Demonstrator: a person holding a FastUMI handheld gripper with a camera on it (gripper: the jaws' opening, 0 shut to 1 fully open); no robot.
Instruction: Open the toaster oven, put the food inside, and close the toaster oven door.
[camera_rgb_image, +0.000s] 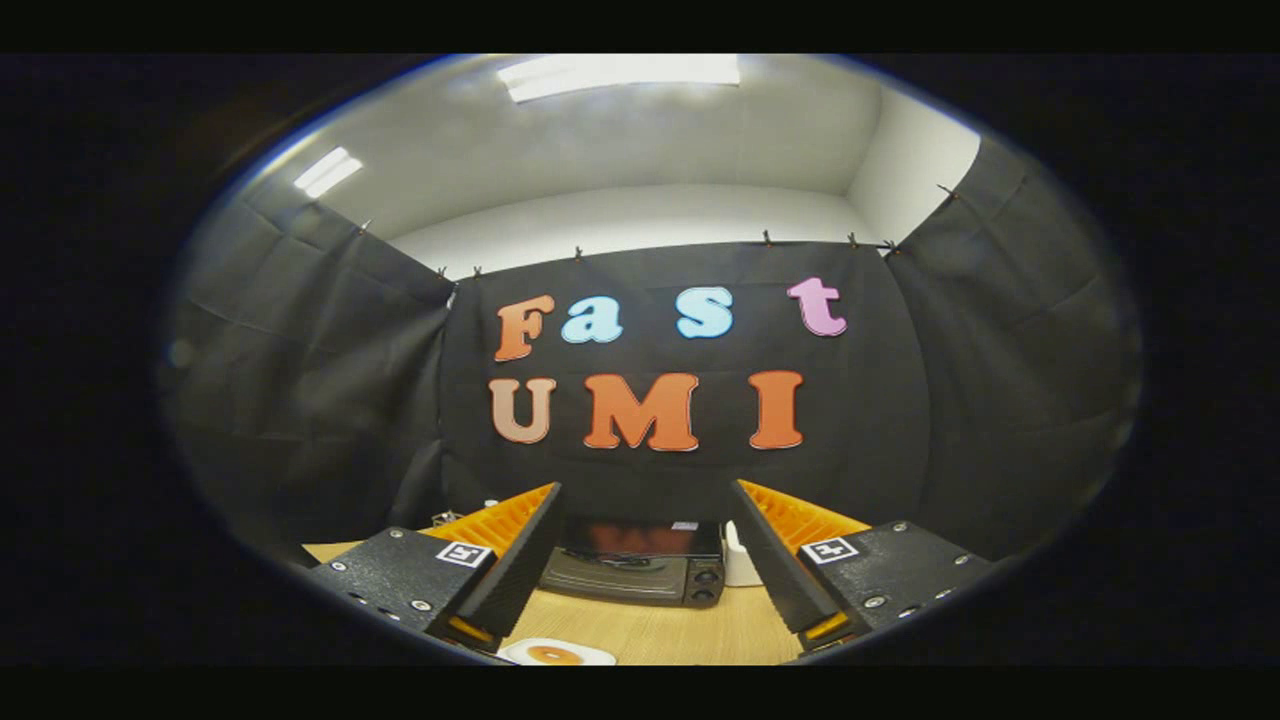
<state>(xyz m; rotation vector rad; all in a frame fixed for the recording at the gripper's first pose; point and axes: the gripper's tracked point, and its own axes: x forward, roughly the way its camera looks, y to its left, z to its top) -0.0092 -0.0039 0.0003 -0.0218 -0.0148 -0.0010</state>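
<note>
A black toaster oven (638, 562) stands on the wooden table (690, 630), beyond and between my two fingers, with its glass door closed and knobs on its right side. Near me, just below the left finger, lies a white plate (575, 655) holding a round brownish piece of food (553, 655), like a doughnut. My gripper (645, 500) is held high above the table, open wide, with nothing between the fingers. It is well short of both the oven and the plate.
A small white object (738, 560) stands right of the oven, partly hidden by the right finger. Black cloth walls close in the booth behind and on both sides. Bare wood lies between the plate and the oven.
</note>
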